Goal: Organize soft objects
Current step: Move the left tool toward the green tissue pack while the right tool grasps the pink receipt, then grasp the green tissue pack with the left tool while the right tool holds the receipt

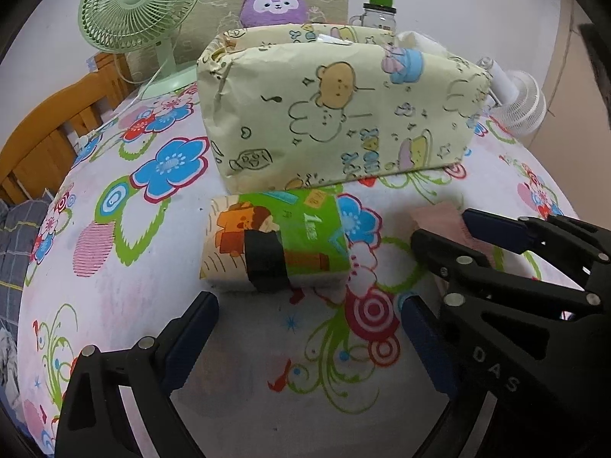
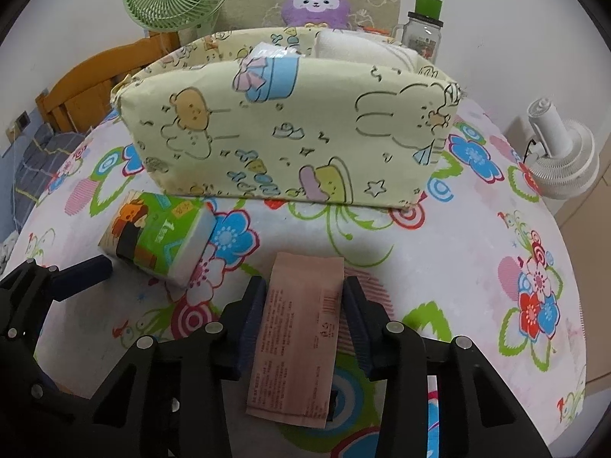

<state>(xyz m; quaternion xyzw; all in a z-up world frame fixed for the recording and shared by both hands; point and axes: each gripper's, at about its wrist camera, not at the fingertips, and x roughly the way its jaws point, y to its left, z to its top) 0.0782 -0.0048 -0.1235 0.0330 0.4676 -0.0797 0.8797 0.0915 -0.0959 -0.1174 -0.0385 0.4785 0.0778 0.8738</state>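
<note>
Tissue pack, green and banded with black tape, lies on the flowered counter just in front of the cartoon-print fabric bin. Left tongs stand spread before the pack, touching nothing. Right tongs pinch a pink flat packet, also in front of the bin, right of the pack.

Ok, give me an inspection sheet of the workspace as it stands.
Surface: floral tablecloth, flat.
Job's things: fabric bin holding white items; green tissue pack in front of it; pink packet.
Clutter: green fan, white fan, purple plush, jar.
Grippers: left gripper open before the tissue pack; right gripper around the pink packet, contact unclear.
Cables: white cord.
Surroundings: wooden bedframe.
</note>
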